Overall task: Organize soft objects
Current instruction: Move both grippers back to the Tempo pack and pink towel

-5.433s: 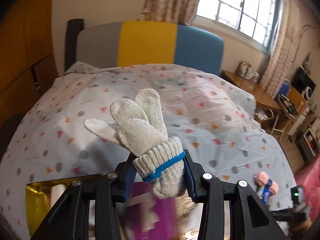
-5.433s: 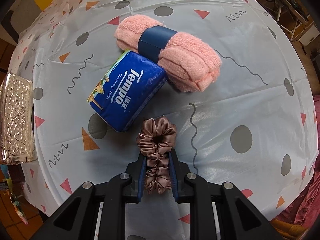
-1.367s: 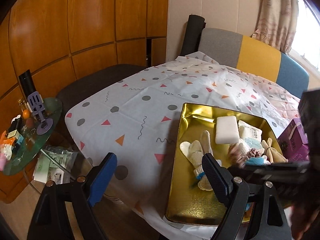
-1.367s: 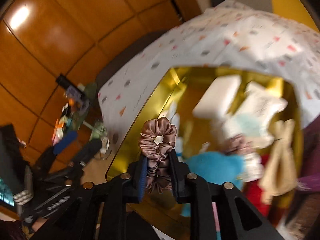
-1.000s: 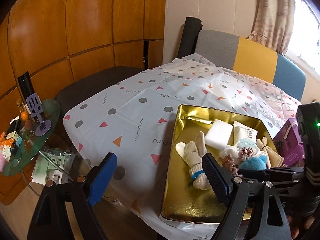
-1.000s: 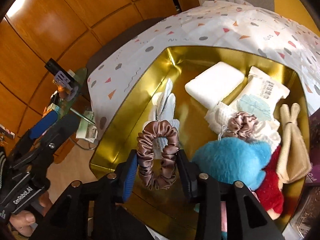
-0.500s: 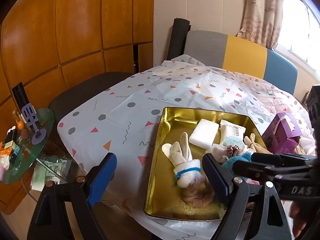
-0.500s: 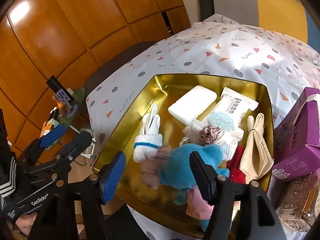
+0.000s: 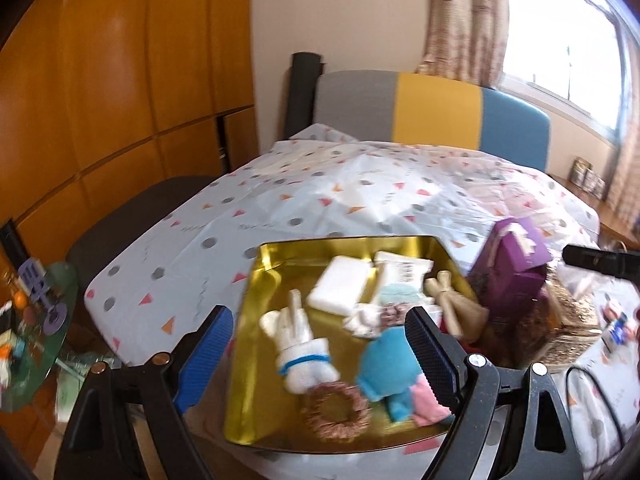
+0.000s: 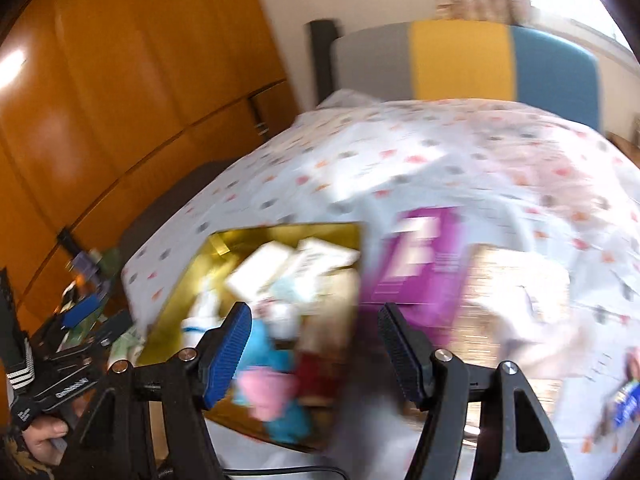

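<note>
A gold tray (image 9: 272, 264) sits on the patterned tablecloth and holds soft things: a knit glove (image 9: 298, 344), a brown satin scrunchie (image 9: 336, 410) at its near edge, a blue plush toy (image 9: 386, 368), a white sponge (image 9: 340, 290) and a beige cloth (image 9: 452, 300). My left gripper (image 9: 320, 356) is open and empty above the tray's near side. My right gripper (image 10: 316, 348) is open and empty; its view is blurred, with the tray (image 10: 332, 232) below left.
A purple box (image 9: 516, 264) stands right of the tray next to a glittery gold box (image 9: 568, 320). A grey, yellow and blue headboard (image 9: 436, 108) is behind. A glass side table (image 9: 36, 328) with clutter stands at the left. A blue tissue pack (image 10: 624, 404) lies far right.
The right gripper opened and dropped the scrunchie into the tray's near end, then swung up and to the right. The left gripper stayed open and turned a little rightward.
</note>
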`<state>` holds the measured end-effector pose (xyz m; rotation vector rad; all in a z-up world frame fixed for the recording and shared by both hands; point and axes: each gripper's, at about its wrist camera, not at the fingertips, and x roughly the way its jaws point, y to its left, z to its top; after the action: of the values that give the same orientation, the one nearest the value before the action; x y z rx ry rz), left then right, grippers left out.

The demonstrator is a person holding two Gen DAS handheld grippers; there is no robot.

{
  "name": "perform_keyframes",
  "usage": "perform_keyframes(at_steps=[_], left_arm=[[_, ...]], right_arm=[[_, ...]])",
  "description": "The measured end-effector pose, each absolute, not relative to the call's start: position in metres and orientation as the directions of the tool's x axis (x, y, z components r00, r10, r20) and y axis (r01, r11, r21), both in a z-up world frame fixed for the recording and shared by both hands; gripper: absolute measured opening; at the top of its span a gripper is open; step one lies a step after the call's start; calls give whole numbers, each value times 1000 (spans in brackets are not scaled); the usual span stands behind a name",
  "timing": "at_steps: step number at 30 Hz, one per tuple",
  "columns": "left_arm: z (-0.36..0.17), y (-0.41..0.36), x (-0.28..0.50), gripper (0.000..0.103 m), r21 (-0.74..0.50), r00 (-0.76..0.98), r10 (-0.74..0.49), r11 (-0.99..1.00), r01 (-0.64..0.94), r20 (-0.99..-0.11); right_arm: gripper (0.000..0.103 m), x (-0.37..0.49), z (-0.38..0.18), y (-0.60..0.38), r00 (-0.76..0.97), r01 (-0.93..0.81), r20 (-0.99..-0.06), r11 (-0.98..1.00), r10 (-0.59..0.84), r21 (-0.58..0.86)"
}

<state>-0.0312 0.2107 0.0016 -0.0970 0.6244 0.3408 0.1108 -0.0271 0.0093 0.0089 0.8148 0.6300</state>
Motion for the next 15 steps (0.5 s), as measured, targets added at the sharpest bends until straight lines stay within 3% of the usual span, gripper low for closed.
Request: perform_keyframes(at_steps=[9, 15], left_arm=[[21, 142, -3, 89, 42, 812, 136, 990, -137, -567], [47, 82, 15, 89, 35, 850, -30, 998, 57, -527]], right_arm=[[67, 147, 12, -182, 668, -189, -678, 951, 307, 244], [67, 163, -11, -311, 703, 176, -708, 947, 69, 267]])
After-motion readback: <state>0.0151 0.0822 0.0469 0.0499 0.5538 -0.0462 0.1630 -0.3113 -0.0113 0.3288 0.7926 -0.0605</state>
